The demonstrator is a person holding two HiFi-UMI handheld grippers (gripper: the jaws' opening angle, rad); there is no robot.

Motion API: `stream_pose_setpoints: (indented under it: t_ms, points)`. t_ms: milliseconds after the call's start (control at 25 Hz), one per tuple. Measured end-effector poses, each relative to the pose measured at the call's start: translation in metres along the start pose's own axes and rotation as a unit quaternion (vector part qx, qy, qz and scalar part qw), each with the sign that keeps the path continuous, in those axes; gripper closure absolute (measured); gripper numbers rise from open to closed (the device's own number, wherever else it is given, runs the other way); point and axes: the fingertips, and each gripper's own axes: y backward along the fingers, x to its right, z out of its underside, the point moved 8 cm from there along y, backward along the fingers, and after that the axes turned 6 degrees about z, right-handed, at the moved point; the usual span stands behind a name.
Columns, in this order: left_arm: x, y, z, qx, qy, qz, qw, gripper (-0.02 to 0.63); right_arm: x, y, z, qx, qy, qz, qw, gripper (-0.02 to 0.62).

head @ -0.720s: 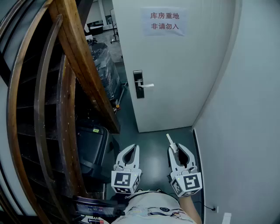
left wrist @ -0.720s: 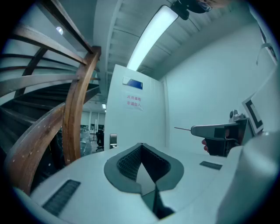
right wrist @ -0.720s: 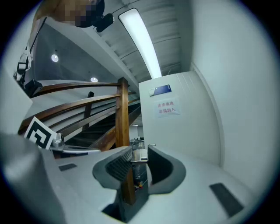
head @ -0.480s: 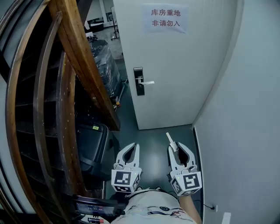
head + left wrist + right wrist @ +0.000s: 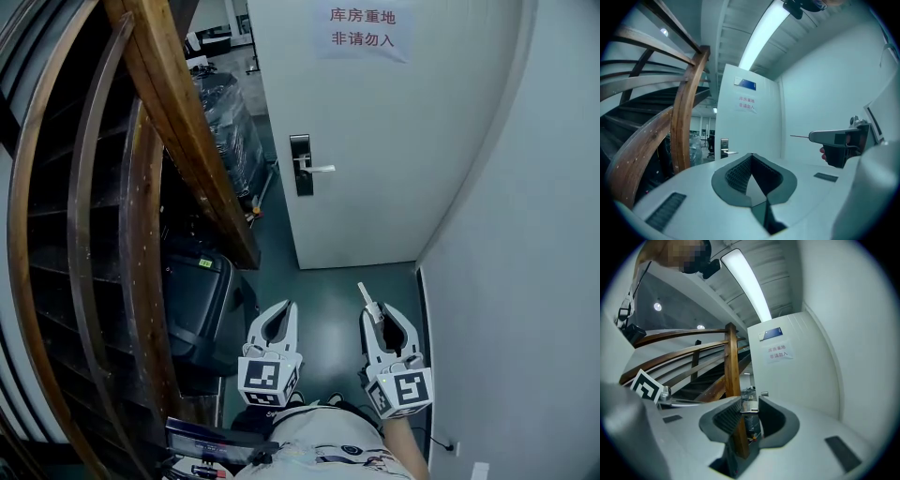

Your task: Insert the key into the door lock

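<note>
A white door (image 5: 394,141) stands ahead, with a black lock plate (image 5: 301,165) and a silver lever handle (image 5: 319,169). In the left gripper view the lock (image 5: 724,144) is small and far off. My right gripper (image 5: 375,309) is low in the head view, well short of the door, shut on a key (image 5: 367,298) that sticks out past its tips towards the door. In the right gripper view the key's metal (image 5: 750,405) sits between the pads. My left gripper (image 5: 284,307) hangs beside it, shut and empty, tips meeting (image 5: 751,154). The right gripper (image 5: 839,137) also shows there.
A curved wooden stair banister (image 5: 178,141) fills the left. Under it are a black suitcase (image 5: 197,309) and plastic-wrapped goods (image 5: 225,122). A white wall (image 5: 525,281) runs close along the right. A paper sign (image 5: 362,30) is stuck on the door.
The head view has shifted slightly, so the door's lock and sign sit a little higher in the picture. Both grippers keep their places and the key stays gripped.
</note>
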Motion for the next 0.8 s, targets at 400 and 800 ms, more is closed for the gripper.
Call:
stream_pose_setpoints:
  t_ms: [400, 800]
  points:
    - [0.02, -0.028, -0.001, 0.014, -0.011, -0.027, 0.9995, 0.601, 0.016, -0.012, 0.01, -0.017, -0.002, -0.041, 0.999, 0.477]
    - [0.017, -0.044, 0.0, 0.017, -0.019, -0.061, 0.9978, 0.601, 0.025, -0.031, 0.015, -0.01, -0.02, -0.044, 0.999, 0.477]
